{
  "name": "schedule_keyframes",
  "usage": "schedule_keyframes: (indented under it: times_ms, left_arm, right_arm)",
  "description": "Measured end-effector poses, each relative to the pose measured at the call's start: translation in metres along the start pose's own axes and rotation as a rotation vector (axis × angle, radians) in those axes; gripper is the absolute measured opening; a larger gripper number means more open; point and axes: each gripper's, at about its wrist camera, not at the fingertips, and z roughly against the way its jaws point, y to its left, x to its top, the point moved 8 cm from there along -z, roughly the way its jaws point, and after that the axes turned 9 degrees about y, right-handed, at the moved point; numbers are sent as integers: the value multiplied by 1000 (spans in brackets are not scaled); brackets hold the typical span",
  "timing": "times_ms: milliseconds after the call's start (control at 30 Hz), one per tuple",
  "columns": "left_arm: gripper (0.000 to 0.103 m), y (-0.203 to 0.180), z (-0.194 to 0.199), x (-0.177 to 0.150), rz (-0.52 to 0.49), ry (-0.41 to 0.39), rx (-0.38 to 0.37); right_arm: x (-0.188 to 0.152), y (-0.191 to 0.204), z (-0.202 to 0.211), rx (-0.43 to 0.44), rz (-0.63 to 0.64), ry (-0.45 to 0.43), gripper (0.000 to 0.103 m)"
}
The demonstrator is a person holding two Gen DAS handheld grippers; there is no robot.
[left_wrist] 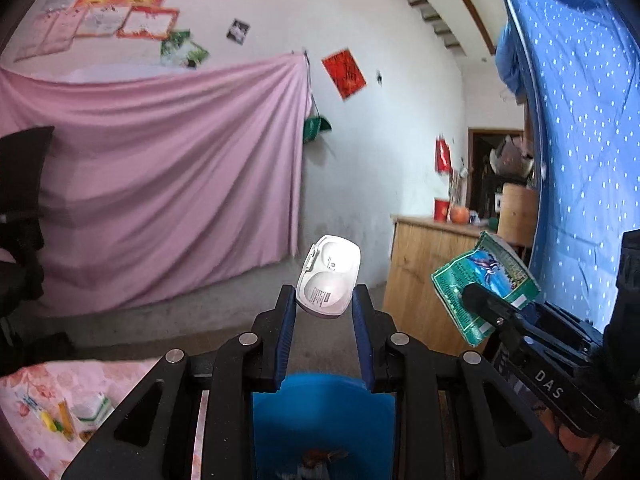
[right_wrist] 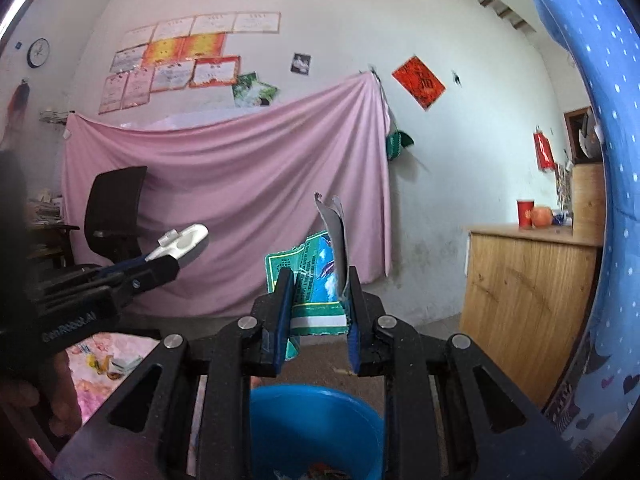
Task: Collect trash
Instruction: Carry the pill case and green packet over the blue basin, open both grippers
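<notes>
Left claw (left_wrist: 324, 312) pinches a white case (left_wrist: 329, 274), right claw (right_wrist: 320, 304) a green wrapper (right_wrist: 312, 280), above the blue bin (right_wrist: 316, 428); dropping remains, plus litter (left_wrist: 76, 416) on the surface.

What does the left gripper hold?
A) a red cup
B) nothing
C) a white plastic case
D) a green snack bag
C: the left gripper is shut on the white case, while the green bag sits in the right gripper.
</notes>
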Motion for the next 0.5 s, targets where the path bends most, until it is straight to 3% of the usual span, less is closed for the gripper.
schedule_keyframes:
  times_ms: [500]
  left_arm:
    - [24,15,-81,-71,143,451,-4]
  right_arm:
    - [-98,-24,-62,47,-130,340,51]
